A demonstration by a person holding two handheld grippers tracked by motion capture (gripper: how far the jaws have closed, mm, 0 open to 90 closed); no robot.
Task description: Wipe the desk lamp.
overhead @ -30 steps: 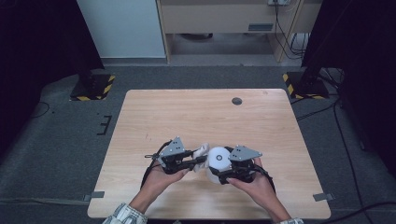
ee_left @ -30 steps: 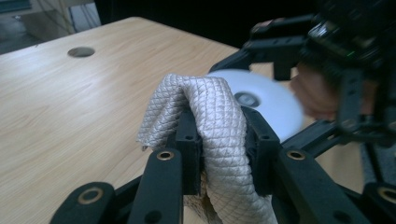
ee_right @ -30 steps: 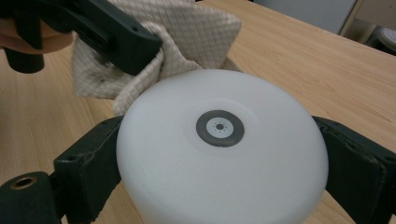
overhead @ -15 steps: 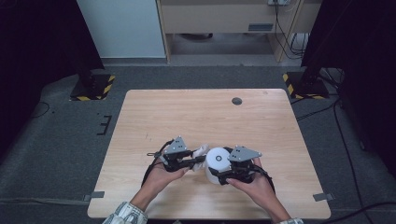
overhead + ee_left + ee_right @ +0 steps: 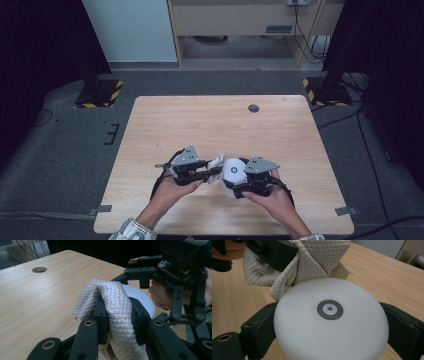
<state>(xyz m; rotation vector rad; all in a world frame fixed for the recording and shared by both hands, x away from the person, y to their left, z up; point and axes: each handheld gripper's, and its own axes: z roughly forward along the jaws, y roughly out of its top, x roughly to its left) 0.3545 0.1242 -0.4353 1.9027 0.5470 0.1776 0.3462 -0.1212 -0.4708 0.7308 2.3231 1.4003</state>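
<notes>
A beige quilted cloth (image 5: 216, 162) is bunched between the jaws of my left gripper (image 5: 215, 171), which is shut on it. In the left gripper view the cloth (image 5: 112, 300) drapes over both black jaws of that gripper (image 5: 119, 312) and rests against a white round object (image 5: 142, 298). My right gripper (image 5: 234, 182) is shut on that white round object (image 5: 233, 170), one jaw on each side. The right gripper view has the object (image 5: 329, 340) up close between the gripper's (image 5: 329, 330) jaws. A small grey ring marks its flat face, and the cloth (image 5: 312, 262) touches its far edge.
Both hands work over the front middle of the wooden table (image 5: 200, 125). A round hole (image 5: 253, 108) lies near its far edge. Two dark stands with yellow-black striped bases (image 5: 100, 93) (image 5: 325, 91) sit on the floor beyond the far corners.
My left gripper has shifted slightly with the cloth, staying against the white object. The right hand has kept still.
</notes>
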